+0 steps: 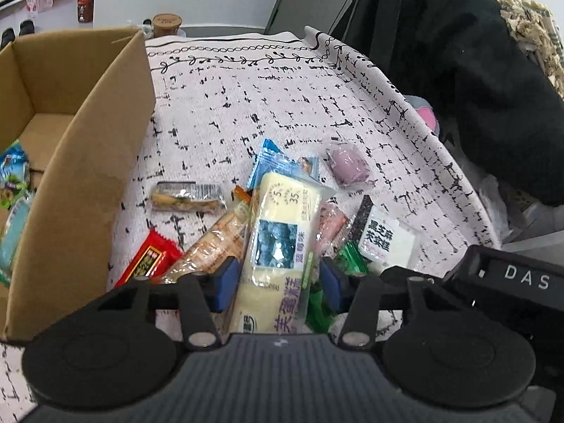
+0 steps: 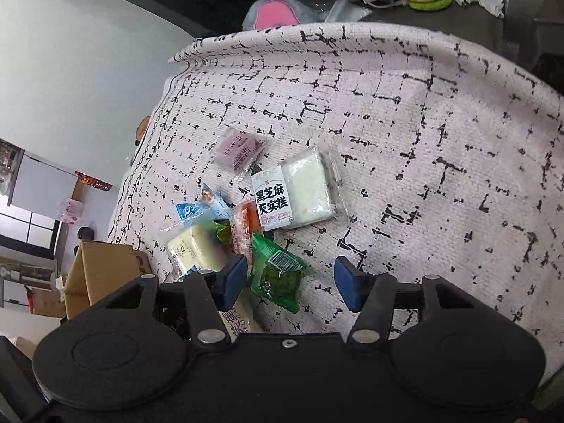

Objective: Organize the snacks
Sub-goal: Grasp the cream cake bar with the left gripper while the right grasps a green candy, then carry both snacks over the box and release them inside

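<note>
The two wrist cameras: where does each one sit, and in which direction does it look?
Left wrist: sits on the left claw, looking forward and down at the snack pile; its blue pads flank the long cream packet, with the cardboard box at left.
Right wrist: sits on the right claw, looking down at the patterned cloth; a green packet lies between its pads, untouched on one side.
Both show: the cream packet, the white sesame-cake packet and the box.

"DAS" on the right hand-held gripper (image 1: 511,282); "35" on the pale yellow packet (image 1: 278,232); "黑芝麻芡实糕" on the white packet (image 2: 296,194)
</note>
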Action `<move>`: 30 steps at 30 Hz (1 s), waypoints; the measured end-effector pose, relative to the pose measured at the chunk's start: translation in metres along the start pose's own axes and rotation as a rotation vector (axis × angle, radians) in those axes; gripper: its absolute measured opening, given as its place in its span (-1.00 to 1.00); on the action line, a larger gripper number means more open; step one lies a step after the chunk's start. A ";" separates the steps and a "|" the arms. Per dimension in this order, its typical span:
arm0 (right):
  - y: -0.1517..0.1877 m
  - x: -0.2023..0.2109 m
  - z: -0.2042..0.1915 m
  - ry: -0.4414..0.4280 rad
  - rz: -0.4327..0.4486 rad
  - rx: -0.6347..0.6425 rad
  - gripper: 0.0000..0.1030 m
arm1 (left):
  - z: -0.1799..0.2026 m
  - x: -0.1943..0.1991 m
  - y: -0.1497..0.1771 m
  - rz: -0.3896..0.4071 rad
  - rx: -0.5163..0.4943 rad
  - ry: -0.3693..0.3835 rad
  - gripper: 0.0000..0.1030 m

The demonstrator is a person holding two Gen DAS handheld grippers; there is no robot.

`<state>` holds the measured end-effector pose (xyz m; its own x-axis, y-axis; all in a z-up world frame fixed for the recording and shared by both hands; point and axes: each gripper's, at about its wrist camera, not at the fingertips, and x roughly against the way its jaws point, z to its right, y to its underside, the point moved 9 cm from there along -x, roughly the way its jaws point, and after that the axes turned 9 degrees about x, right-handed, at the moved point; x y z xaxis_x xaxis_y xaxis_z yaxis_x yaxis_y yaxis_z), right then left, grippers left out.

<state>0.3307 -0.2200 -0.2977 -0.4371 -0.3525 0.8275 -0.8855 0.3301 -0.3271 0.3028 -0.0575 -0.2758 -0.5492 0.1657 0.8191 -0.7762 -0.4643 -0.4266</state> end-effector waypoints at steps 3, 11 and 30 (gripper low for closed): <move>0.000 -0.008 -0.001 -0.003 -0.007 -0.024 0.08 | 0.001 -0.003 -0.002 -0.003 0.003 0.002 -0.34; 0.005 -0.026 -0.008 -0.011 -0.026 -0.052 0.08 | -0.003 0.002 -0.003 -0.009 0.018 0.006 -0.41; 0.005 -0.001 -0.025 -0.067 0.051 0.016 -0.53 | -0.011 0.032 -0.010 0.023 0.030 -0.012 -0.43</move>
<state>0.3310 -0.1956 -0.2888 -0.4905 -0.3932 0.7777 -0.8641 0.3349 -0.3757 0.2901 -0.0378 -0.2496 -0.5627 0.1440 0.8140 -0.7538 -0.4935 -0.4338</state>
